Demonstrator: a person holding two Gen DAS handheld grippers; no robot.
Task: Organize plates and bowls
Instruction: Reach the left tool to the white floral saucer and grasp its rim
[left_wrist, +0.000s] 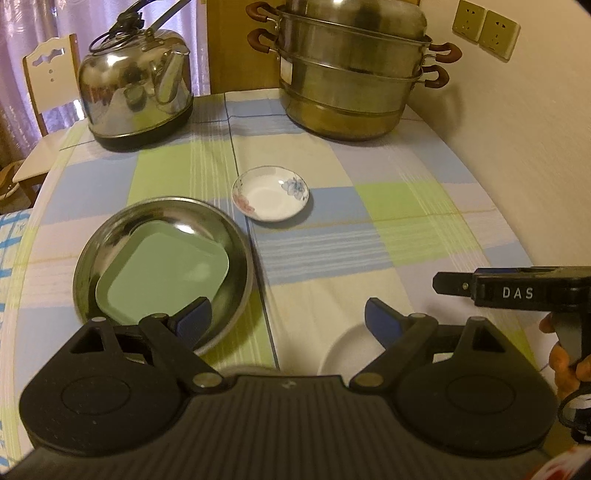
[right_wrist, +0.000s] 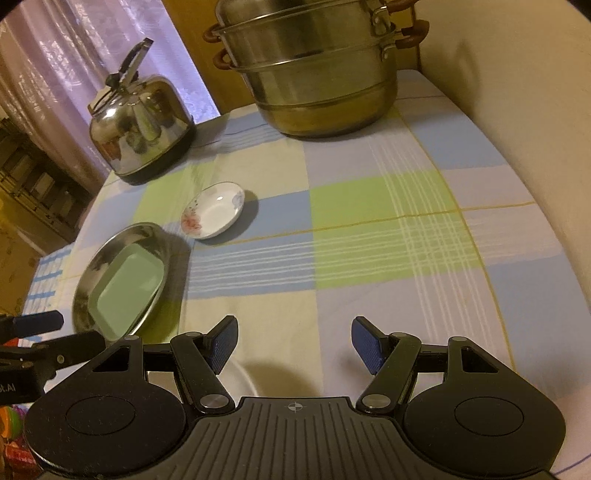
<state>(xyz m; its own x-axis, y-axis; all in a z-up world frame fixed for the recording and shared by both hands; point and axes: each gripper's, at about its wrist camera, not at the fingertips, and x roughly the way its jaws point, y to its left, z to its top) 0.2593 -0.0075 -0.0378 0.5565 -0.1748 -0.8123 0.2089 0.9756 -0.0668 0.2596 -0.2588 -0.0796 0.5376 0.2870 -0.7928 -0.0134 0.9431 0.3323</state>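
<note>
A round steel plate (left_wrist: 110, 236) (right_wrist: 99, 254) lies on the checked tablecloth with a square green plate (left_wrist: 162, 269) (right_wrist: 127, 288) inside it. Behind and to the right of it sits a small white flowered dish (left_wrist: 271, 194) (right_wrist: 214, 210). A plain white dish (left_wrist: 343, 350) (right_wrist: 240, 380) shows partly under the grippers at the near edge. My left gripper (left_wrist: 288, 319) is open above the cloth, its left finger over the steel plate's near rim. My right gripper (right_wrist: 293, 341) is open with nothing between its blue pads; it also shows at the right edge of the left wrist view (left_wrist: 480, 286).
A steel kettle (left_wrist: 136, 92) (right_wrist: 142, 129) stands at the back left and a stacked steel steamer pot (left_wrist: 351, 74) (right_wrist: 314, 74) at the back right. A wall (left_wrist: 535, 147) borders the table's right side. A white chair (left_wrist: 48, 74) stands beyond the far left edge.
</note>
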